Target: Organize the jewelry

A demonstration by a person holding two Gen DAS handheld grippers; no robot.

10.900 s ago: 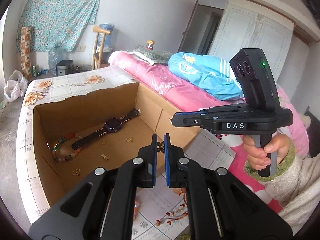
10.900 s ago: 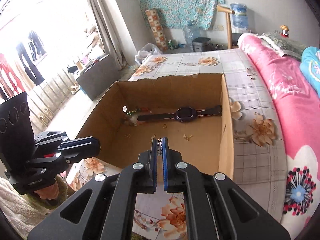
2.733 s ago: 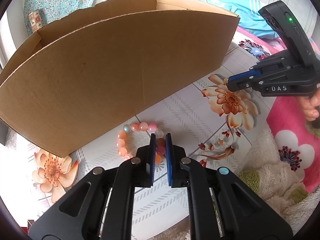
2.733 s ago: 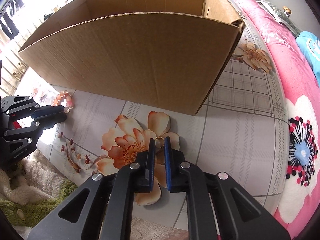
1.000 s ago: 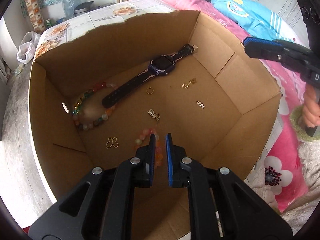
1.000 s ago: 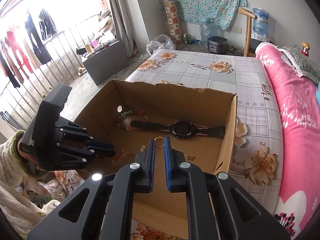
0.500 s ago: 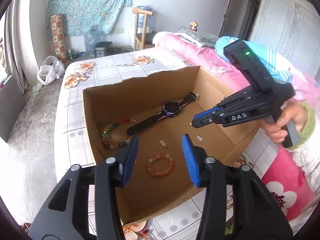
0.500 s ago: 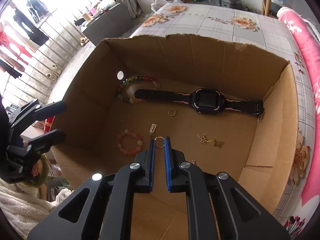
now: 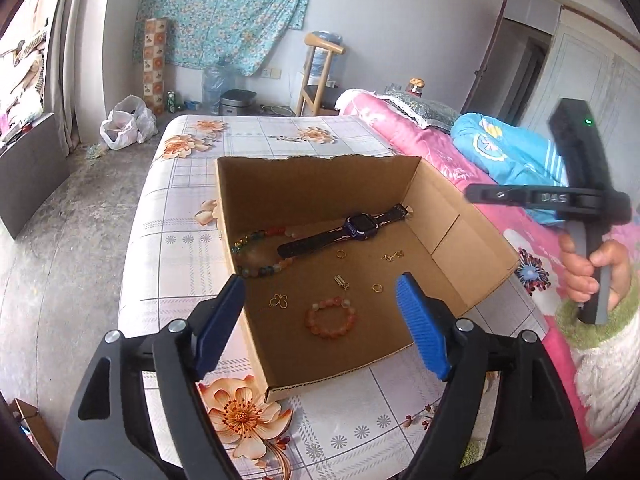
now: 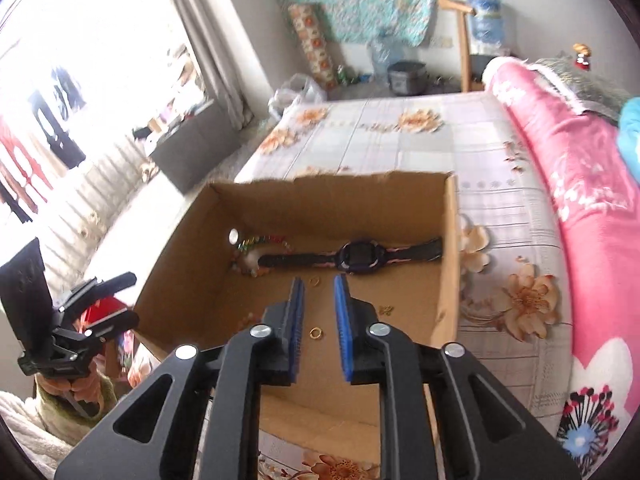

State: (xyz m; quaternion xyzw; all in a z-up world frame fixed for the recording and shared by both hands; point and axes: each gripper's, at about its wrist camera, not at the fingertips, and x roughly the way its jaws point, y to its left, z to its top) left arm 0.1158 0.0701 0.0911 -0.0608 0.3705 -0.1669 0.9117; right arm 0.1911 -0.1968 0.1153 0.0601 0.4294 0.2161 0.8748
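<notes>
- Lying on the box (image 9: 472, 240) floor: watch (image 9: 348, 230), multicolour bead bracelet (image 9: 256, 252), pink bead bracelet (image 9: 330, 320), several small gold pieces
- Box stands on the bed (image 9: 176, 248), on a floral sheet
- Left hand-held gripper (image 9: 320, 308): jaws have just been opening, now spread wide, nothing between them, above the box's near edge
- Right hand-held gripper (image 10: 319, 312): jaws have just been opening, now parted a little, gripping nothing; a gold ring (image 10: 316, 333) shows in the gap, untouched by the pads
</notes>
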